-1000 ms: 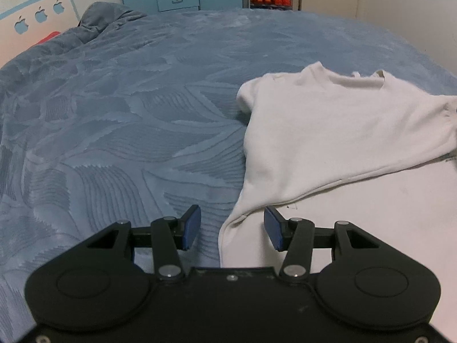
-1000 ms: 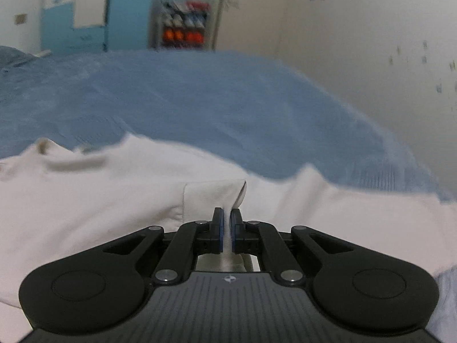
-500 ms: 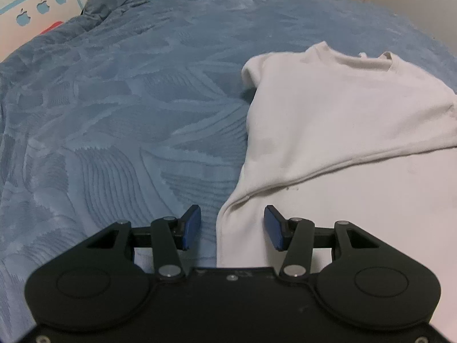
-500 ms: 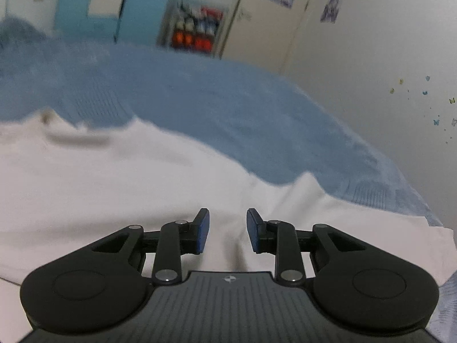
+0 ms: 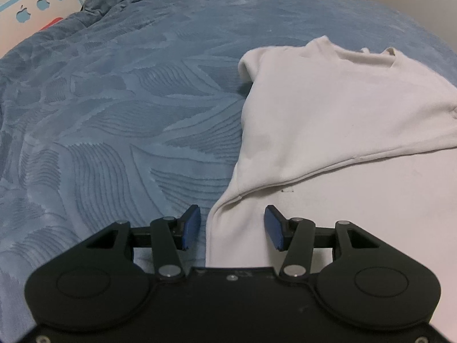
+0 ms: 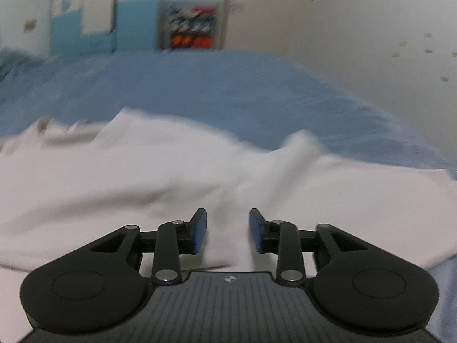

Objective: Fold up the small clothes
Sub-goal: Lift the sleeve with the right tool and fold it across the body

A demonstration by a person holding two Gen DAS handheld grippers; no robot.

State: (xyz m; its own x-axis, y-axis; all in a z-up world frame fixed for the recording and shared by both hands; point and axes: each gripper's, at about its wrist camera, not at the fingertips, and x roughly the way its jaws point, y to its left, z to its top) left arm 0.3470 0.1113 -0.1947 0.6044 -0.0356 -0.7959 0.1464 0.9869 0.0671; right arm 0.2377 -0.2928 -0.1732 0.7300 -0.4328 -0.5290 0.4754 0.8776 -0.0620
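No readable words show anywhere; the only marks are three pale blue apple shapes printed on the white panel at the head of the bed, and a small round emblem on the ribbed grey housing of the right tool.

The white shirt is a soft, matte knit with a ribbed round neckline, lying on the blue blanket, a plush cover embossed with fanned, ridged leaf-like patterns. The shirt's upper part is folded over its lower part, making a slanted edge across the cloth (a tiny dark speck sits just below that edge). One short sleeve curls at the far left corner.

The left tool is spread wide, its blue pads on either side of the shirt's left border, gripping nothing. The right tool is also spread apart above rumpled white fabric, holding none of it; this view is motion-blurred, so finer texture cannot be made out.
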